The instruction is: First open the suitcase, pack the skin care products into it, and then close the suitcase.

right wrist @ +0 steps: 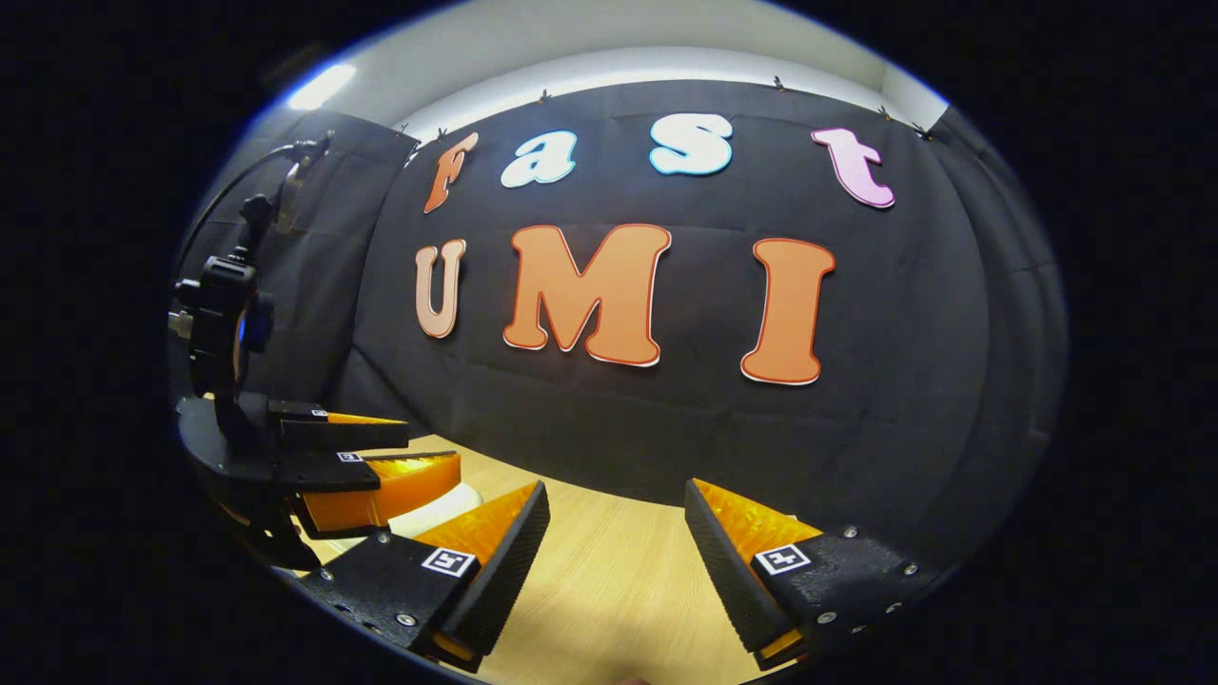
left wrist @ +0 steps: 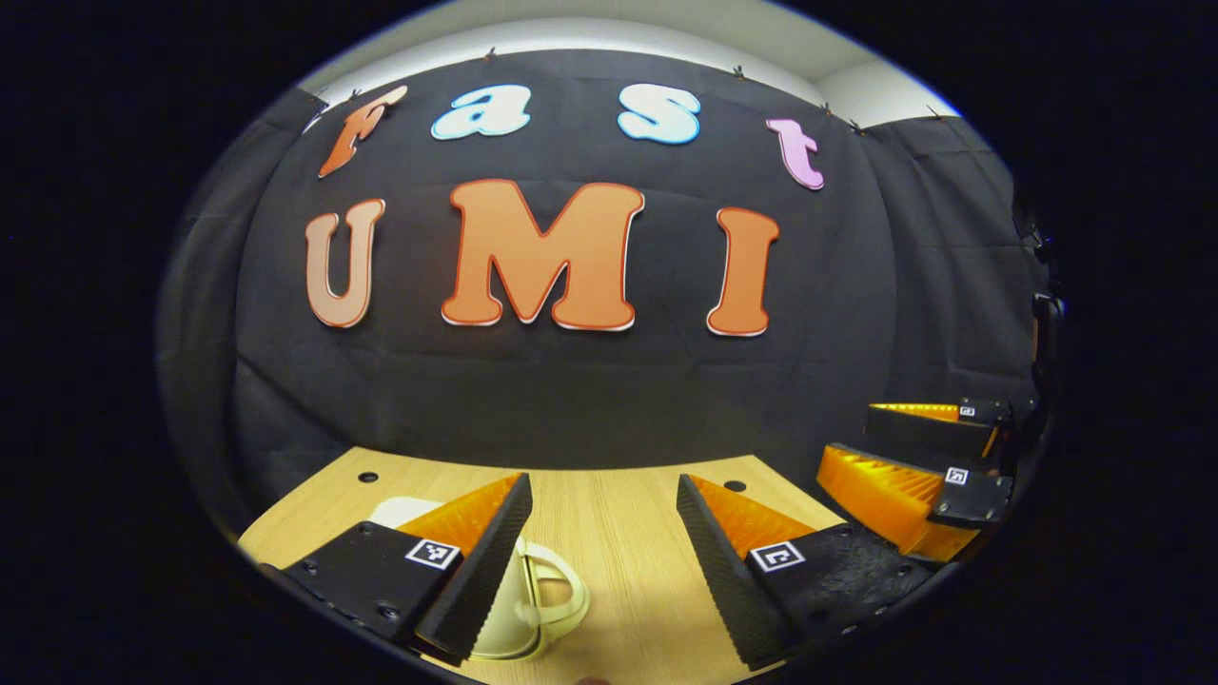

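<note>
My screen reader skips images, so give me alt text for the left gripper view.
The left tongs stand open above a wooden table, with a cream handle of some item showing beside one finger. The right tongs hang at the right edge, before a black cloth wall.

Both views are taken from low over the wooden table (left wrist: 609,533), faced level toward the black back wall (left wrist: 571,381). The same wall and tabletop are shared. Each gripper is seen, probably near, at the other view's edge.
</note>
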The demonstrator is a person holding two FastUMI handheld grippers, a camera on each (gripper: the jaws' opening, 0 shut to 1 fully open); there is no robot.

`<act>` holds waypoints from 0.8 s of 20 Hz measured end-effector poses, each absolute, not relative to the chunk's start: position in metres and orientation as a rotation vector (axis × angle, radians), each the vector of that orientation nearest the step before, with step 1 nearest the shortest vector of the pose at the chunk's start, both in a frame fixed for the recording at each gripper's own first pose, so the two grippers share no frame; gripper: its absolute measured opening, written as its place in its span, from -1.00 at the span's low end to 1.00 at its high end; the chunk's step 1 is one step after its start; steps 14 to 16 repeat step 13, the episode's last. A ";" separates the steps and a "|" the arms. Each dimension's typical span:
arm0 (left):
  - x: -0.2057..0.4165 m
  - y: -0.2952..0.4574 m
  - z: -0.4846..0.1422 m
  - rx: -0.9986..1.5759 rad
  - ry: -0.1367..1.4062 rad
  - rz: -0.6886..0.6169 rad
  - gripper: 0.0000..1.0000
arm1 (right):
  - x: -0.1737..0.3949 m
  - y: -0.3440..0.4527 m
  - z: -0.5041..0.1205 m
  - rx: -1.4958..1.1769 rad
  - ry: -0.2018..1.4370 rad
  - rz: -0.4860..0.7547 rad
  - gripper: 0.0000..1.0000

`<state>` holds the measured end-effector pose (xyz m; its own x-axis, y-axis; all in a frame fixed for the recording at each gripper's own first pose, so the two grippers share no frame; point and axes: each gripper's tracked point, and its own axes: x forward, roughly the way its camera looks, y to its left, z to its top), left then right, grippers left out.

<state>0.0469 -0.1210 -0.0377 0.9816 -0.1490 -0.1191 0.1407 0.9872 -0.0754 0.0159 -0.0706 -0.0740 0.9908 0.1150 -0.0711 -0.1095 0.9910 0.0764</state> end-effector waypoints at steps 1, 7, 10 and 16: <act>0.044 -0.122 -0.030 -0.058 0.097 -0.130 0.94 | 0.017 -0.071 -0.072 0.068 0.064 0.105 0.82; 0.036 -0.122 -0.016 -0.059 0.024 -0.077 0.95 | 0.018 -0.062 -0.069 0.064 0.048 0.119 0.82; 0.038 -0.117 -0.020 -0.095 0.028 -0.070 0.94 | 0.015 -0.056 -0.069 0.050 0.049 0.132 0.82; 0.037 -0.113 -0.026 -0.077 0.041 -0.061 0.89 | 0.014 -0.048 -0.069 0.048 0.049 0.152 0.82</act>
